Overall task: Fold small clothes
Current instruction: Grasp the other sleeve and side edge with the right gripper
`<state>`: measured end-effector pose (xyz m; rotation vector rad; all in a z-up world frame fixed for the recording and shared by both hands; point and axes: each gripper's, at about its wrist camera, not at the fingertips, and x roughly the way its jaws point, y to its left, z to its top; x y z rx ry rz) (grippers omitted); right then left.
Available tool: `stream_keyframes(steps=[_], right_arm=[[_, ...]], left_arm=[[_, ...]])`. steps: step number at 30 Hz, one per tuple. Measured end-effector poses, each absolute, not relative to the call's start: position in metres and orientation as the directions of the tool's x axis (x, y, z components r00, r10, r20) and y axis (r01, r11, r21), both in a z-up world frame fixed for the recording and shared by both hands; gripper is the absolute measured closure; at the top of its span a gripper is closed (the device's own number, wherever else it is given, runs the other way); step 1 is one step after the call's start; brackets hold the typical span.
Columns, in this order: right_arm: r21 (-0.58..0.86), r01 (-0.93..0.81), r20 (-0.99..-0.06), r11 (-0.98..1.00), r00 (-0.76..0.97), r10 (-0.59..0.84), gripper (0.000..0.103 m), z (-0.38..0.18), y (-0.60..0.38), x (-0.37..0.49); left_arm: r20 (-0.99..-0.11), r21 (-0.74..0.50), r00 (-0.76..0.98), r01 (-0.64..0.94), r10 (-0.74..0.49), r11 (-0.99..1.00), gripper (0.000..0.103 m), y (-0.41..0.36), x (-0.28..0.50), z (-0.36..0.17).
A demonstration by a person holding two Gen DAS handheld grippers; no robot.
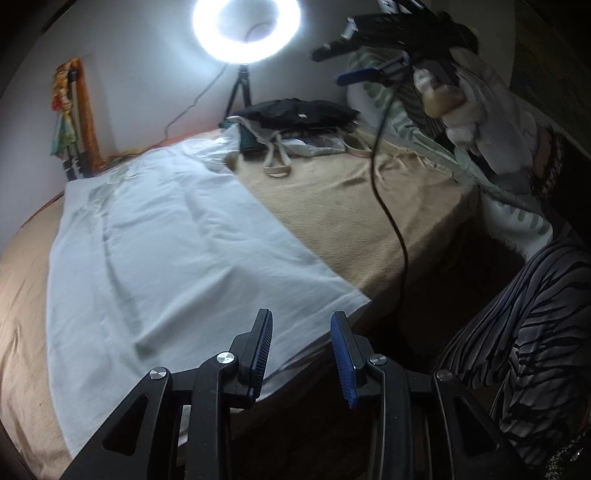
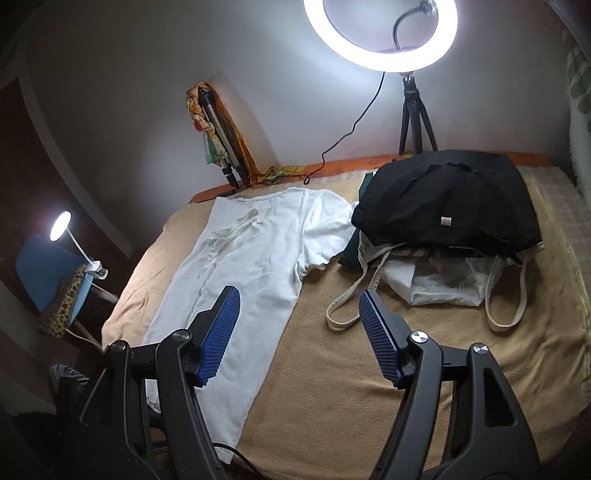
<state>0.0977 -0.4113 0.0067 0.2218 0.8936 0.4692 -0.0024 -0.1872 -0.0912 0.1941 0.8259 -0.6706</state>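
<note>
A white T-shirt (image 1: pixel 173 236) lies flat on the tan bedcover (image 1: pixel 332 192), one side folded in lengthwise and one sleeve out toward the clothes pile. It also shows in the right wrist view (image 2: pixel 255 258). My left gripper (image 1: pixel 301 350) is open and empty, just above the shirt's near hem at the bed edge. My right gripper (image 2: pixel 299 332) is open and empty, held in the air above the shirt's right edge and the bedcover. The right gripper also shows in the left wrist view (image 1: pixel 354 62), raised high at the upper right in a white-gloved hand.
A pile of clothes with a black garment (image 2: pixel 450 199) on top and a cream bag with straps (image 2: pixel 436 284) sits at the bed's far right. A ring light on a tripod (image 2: pixel 384 33) stands behind it. A small desk lamp (image 2: pixel 61 225) stands left of the bed.
</note>
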Motion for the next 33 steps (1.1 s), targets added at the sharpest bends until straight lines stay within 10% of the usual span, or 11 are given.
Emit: stream_keyframes(steps=[13, 21, 33], right_arm=[[0.520, -0.229, -0.697, 0.823, 0.444, 0.563, 0.033, -0.051, -0.441, 0.146], [0.598, -0.256, -0.669, 0.760, 0.363, 0.648, 0.033, -0.080, -0.401, 0.181], [0.580, -0.080, -0.767, 0.811, 0.282, 0.576, 0.041, -0.152, -0.343, 0.240]], left_arm=[[-0.816, 0.057, 0.416, 0.750, -0.403, 0.659, 0.059, -0.260, 0.003, -0.122], [-0.820, -0.073, 0.341, 0.734, -0.459, 0.675, 0.101, -0.249, 0.022, -0.117], [-0.711, -0.333, 0.355, 0.590, -0.607, 0.735, 0.102, -0.207, 0.029, -0.091]])
